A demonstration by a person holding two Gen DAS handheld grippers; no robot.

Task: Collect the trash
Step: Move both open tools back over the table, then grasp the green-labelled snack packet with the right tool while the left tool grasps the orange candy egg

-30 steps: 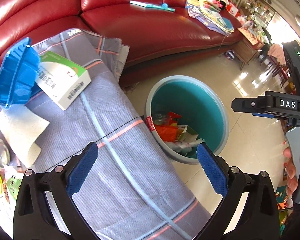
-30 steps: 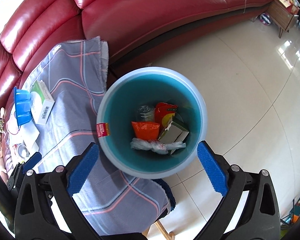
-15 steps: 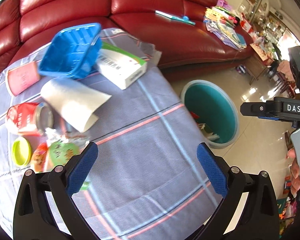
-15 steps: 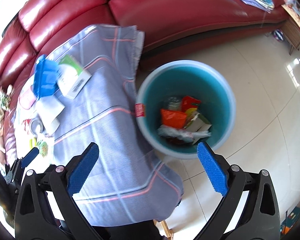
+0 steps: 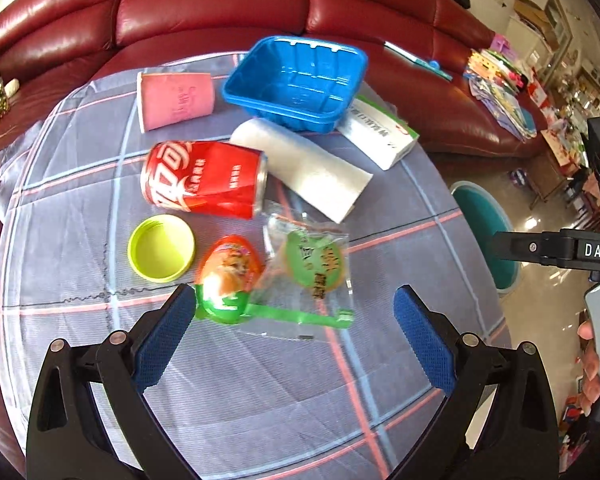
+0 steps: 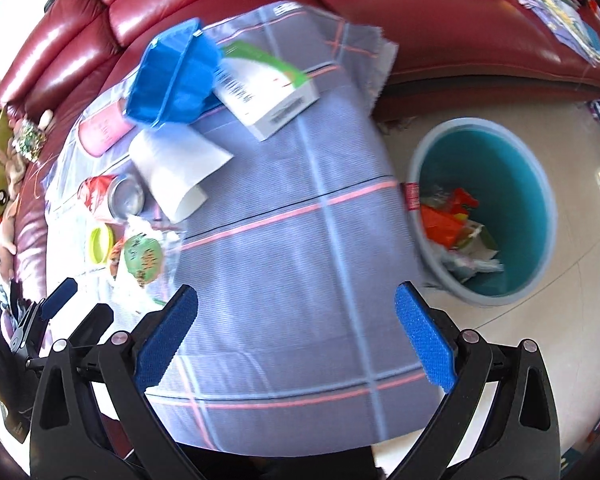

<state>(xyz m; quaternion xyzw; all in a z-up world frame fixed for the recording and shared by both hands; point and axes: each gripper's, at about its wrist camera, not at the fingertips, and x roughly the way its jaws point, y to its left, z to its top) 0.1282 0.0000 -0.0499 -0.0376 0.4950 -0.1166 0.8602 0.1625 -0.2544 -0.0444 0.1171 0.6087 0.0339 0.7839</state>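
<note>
Trash spread on plaid cloth (image 5: 228, 392): red can (image 5: 204, 178) on its side, yellow-green lid (image 5: 161, 248), orange snack packet (image 5: 228, 268), clear green-label wrapper (image 5: 314, 264), white paper roll (image 5: 304, 168), blue tray (image 5: 296, 82), pink cup (image 5: 176, 100), white box (image 5: 380, 136). Left gripper (image 5: 296, 336) jaws wide apart, holding nothing, just above the packets. Right gripper (image 6: 296, 336) jaws apart, empty, over bare cloth; teal bin (image 6: 484, 216) on floor beside table, part filled with wrappers
</note>
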